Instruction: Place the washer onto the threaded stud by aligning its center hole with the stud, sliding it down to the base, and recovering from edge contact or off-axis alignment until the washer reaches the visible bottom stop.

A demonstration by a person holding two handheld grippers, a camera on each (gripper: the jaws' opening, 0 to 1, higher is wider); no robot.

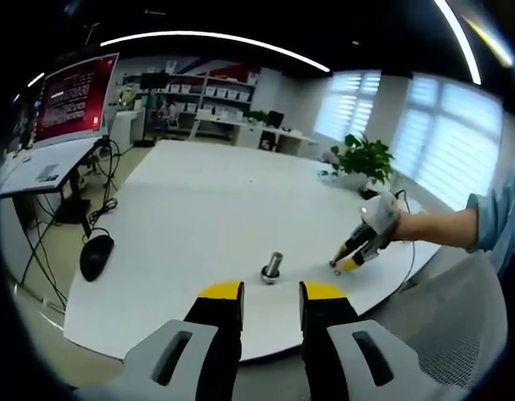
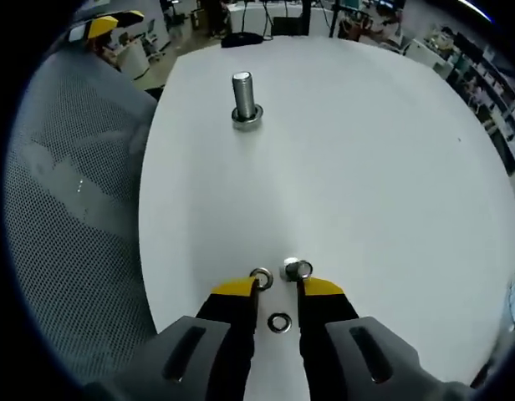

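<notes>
Presently the pick has not happened: no washer is on the threaded stud (image 2: 244,98), which stands upright on its flanged base on the white table (image 2: 391,150), well apart from the small parts.

Key relation, right gripper view: three small parts lie flat on the table at the right gripper (image 2: 278,288). One washer (image 2: 279,322) lies in the gap between the two jaws, a little behind the yellow tips. A second ring (image 2: 260,278) lies touching or just beside the tip of the left-hand jaw. A nut-like piece (image 2: 296,269) lies just ahead of the other tip. Being flat discs, they have hole axes pointing up from the table, parallel to the stud's long axis. The stud lies straight ahead along the jaw line, slightly left of centre.

Jaw state, right: apart, clamped on nothing; whether the tips touch the table cannot be told.

Left gripper view: left gripper (image 1: 272,294) hovers off the near table edge, jaws apart and empty, aimed at the stud (image 1: 272,267). The right gripper (image 1: 355,251) shows at the right, tips angled down onto the table, held by a hand (image 1: 391,221) with a blue sleeve.

Judgement: the right gripper is nearer the washers and should do the pick; closing on the washer between the jaws calls for lowering the tips onto its rim. Risk: nudging the neighbouring ring.
</notes>
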